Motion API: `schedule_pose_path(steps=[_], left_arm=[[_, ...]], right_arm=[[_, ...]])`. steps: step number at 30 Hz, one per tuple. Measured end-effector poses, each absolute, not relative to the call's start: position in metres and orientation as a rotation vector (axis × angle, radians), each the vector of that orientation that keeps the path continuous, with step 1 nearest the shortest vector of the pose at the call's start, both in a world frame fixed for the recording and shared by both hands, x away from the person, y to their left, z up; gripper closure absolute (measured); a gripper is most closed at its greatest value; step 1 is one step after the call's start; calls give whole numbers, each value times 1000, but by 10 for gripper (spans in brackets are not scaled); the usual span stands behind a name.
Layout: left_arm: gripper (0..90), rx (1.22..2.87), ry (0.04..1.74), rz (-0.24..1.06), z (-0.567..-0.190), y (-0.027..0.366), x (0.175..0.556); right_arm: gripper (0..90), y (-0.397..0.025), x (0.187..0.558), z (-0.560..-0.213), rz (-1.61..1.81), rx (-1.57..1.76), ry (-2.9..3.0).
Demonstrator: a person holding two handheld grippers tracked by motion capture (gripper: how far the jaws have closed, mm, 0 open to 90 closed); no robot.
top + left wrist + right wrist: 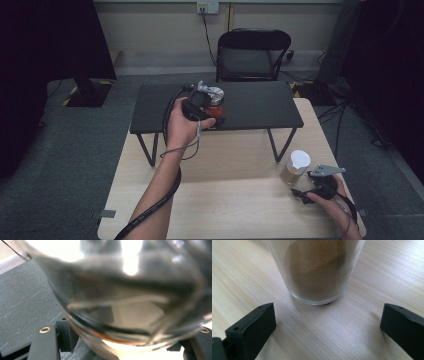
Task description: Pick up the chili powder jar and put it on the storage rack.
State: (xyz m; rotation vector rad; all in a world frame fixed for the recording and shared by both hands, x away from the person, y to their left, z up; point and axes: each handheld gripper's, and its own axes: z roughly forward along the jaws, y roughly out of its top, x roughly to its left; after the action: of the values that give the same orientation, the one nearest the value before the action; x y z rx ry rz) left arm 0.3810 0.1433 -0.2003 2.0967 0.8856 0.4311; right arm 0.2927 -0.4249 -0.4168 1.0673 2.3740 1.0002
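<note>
Nearest the person, at the right front of the pale wooden table, the right gripper rests low in the right hand, its grey three-cornered plate on top and its two black fingers spread wide apart, released and holding nothing. Just beyond those fingers stands a clear glass jar with a white lid and brown powder inside, upright on the wood; in the right gripper view its base sits ahead of the open gap, not touching either finger. Farther off, a low black rectangular stand with thin metal legs sits across the back half of the table. Over its front edge the left hand holds the left gripper, a black cable looping down past the wrist and along the forearm. The left fingers are clenched on a glass jar with a silver metal lid and reddish contents, which is at the middle front of the stand's top; whether it rests on the stand or is lifted just off it cannot be told. In the left gripper view that jar's curved glass looms blurred and very close, with a black finger on each side of it. Behind the table a black folding chair stands by the wall
</note>
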Motion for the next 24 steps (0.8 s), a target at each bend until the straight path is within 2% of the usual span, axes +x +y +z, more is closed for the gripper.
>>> schedule_pose_path(steps=[24], left_arm=[[297,2073,888,459,-205,141,381]], right_arm=[[0,-425,293,-417,1000,1068,2374]])
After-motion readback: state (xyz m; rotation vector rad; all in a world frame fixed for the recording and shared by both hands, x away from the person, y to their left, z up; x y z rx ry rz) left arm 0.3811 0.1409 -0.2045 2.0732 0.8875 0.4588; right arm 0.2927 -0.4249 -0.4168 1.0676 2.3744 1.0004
